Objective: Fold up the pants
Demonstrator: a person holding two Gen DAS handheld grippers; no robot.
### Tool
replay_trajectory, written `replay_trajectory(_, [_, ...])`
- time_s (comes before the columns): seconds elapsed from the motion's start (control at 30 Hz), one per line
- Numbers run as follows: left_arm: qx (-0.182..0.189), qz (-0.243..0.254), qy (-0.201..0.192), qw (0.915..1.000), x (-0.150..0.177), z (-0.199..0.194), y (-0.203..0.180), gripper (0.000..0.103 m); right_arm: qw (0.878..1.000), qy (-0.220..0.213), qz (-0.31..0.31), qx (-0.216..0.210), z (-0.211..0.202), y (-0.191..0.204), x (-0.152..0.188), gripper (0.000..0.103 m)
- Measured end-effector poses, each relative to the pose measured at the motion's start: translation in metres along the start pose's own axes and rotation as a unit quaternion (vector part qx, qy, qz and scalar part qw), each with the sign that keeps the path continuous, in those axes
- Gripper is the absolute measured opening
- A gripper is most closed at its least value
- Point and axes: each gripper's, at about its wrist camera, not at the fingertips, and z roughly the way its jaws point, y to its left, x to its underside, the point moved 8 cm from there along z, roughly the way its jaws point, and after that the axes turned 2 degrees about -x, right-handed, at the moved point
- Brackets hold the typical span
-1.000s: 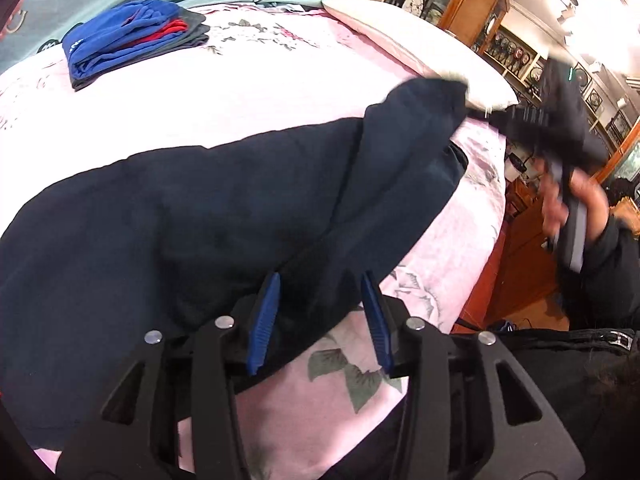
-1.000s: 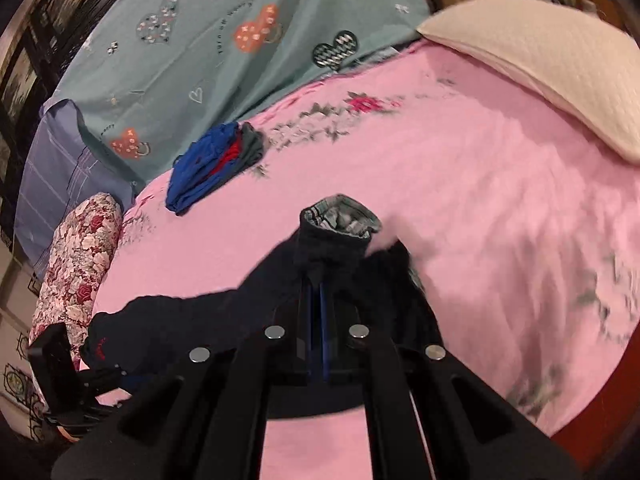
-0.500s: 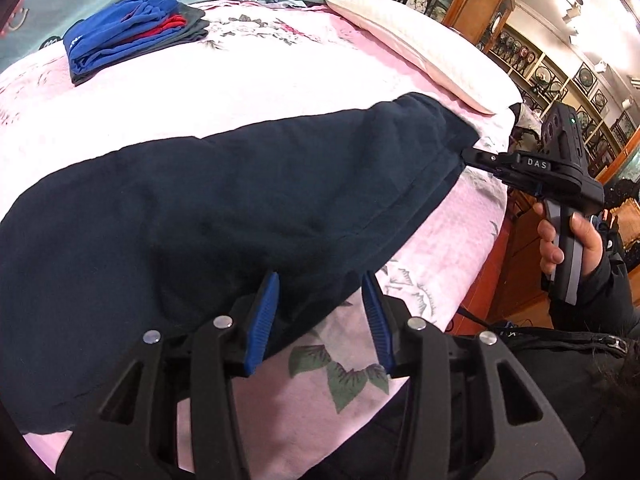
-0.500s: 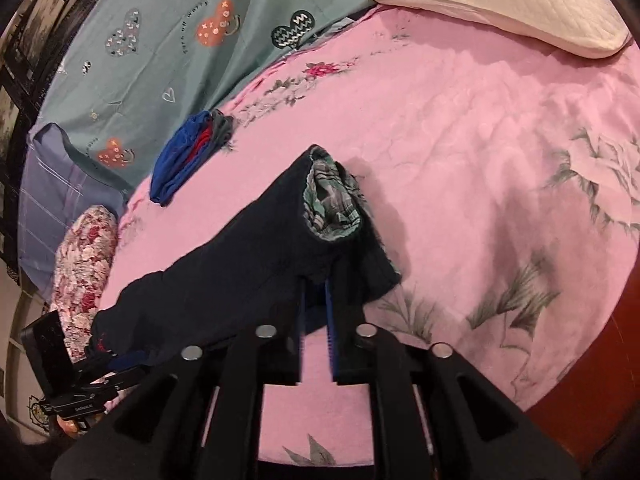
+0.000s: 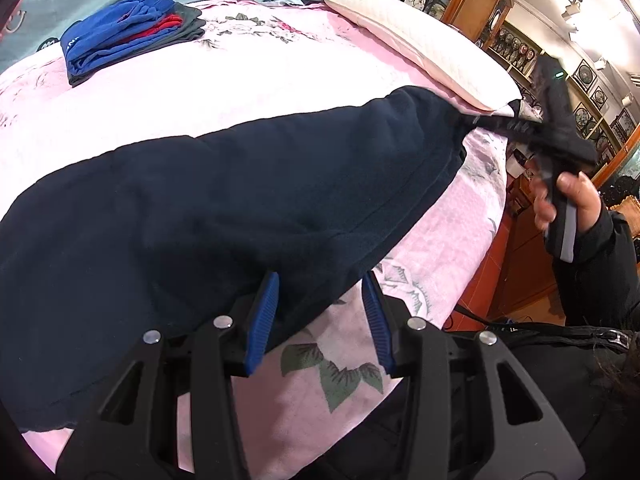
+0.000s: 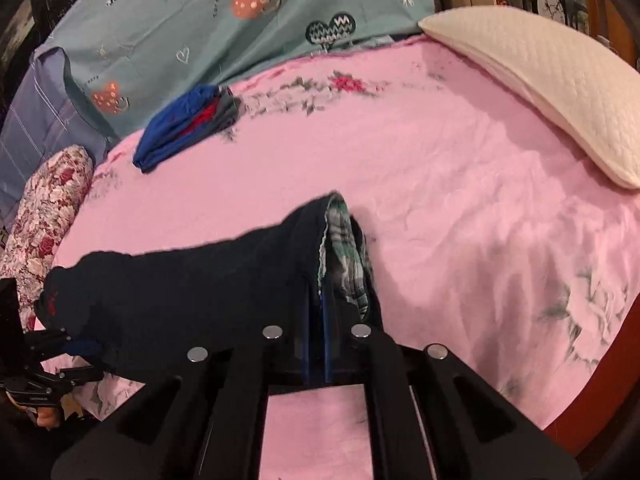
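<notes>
The pants (image 5: 224, 208) lie stretched across my pink sheet (image 5: 240, 80), running from about 8 o'clock up toward 2 o'clock in the left view. At that far end my right gripper (image 6: 318, 320) has its fingers together, clamped on the hem, where a plaid lining (image 6: 346, 264) shows. My left gripper (image 5: 320, 316) sits at the near edge with fingers apart; navy cloth lies between them, against the left pad (image 5: 262, 316) only. A folded pile (image 5: 128, 36) rests at 11 o'clock, well apart from the pants. A pillow (image 5: 420, 48) lies at 1 o'clock, a floral bolster (image 6: 44, 216) at 9 o'clock in the right view.
</notes>
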Motion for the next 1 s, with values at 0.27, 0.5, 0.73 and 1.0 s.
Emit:
replay_trajectory(0.27, [0.014,-0.005,0.008,0.9999,0.001,0.002,0.002,0.043,0.998,0.056,-0.015,0.015,0.016,-0.039,0.048,0.005])
replay_trajectory(0.5, [0.000,0.001,-0.021,0.9998,-0.003,-0.036,0.009,0.046,0.998,-0.032,-0.008,0.046,-0.035,-0.025,0.001,0.051])
replay_trajectory(0.73, [-0.081,-0.073,-0.025,0.9937,0.008,-0.052,0.078,0.051,0.998,0.028,-0.055,-0.008,0.019,0.051,0.004,0.051])
replay_trajectory(1.0, [-0.094,-0.092,-0.020,0.9911,0.042,-0.061,0.098,0.047,0.995,0.096,-0.010,0.018,0.057,0.034,0.028,0.049])
